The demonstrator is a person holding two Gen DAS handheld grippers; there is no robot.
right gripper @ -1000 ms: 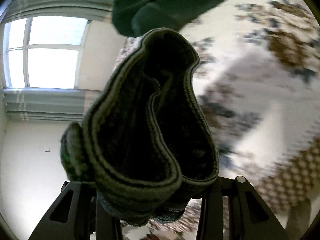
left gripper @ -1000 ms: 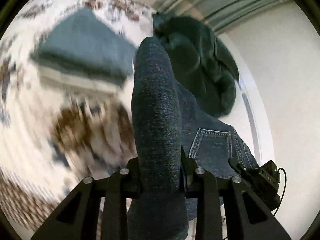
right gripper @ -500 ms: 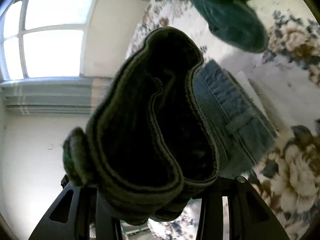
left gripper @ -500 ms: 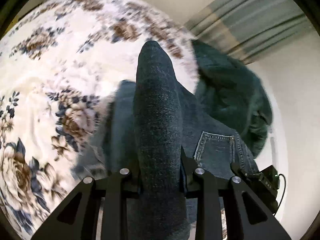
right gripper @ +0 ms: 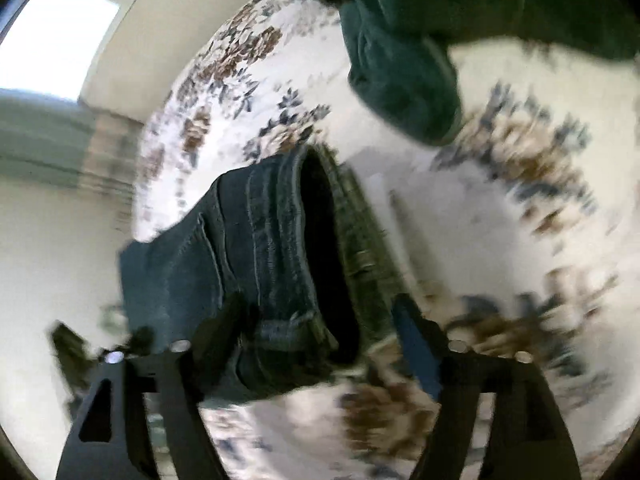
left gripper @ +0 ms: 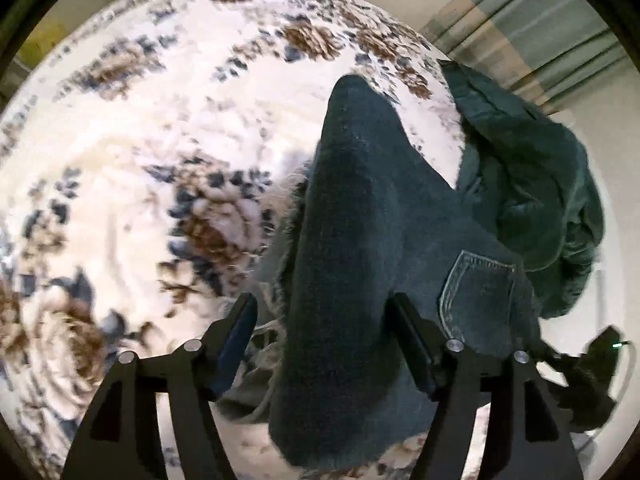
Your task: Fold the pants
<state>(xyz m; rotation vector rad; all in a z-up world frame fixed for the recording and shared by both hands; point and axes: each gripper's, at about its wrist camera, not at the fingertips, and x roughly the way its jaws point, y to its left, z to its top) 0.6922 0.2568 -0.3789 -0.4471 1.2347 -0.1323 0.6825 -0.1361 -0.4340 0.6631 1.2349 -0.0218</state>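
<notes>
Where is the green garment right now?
The green garment lies crumpled on the floral bedspread, upper right in the left wrist view, just beyond the jeans.

Left gripper (left gripper: 322, 322): matte black frame with triangular cut-outs, four round silver screw heads across the finger bases, blue pads on the inner faces of the fingers (left gripper: 236, 334). Right gripper (right gripper: 320, 326): same black construction, silver screw heads, a blue pad on the right finger (right gripper: 416, 344); picture blurred.
</notes>
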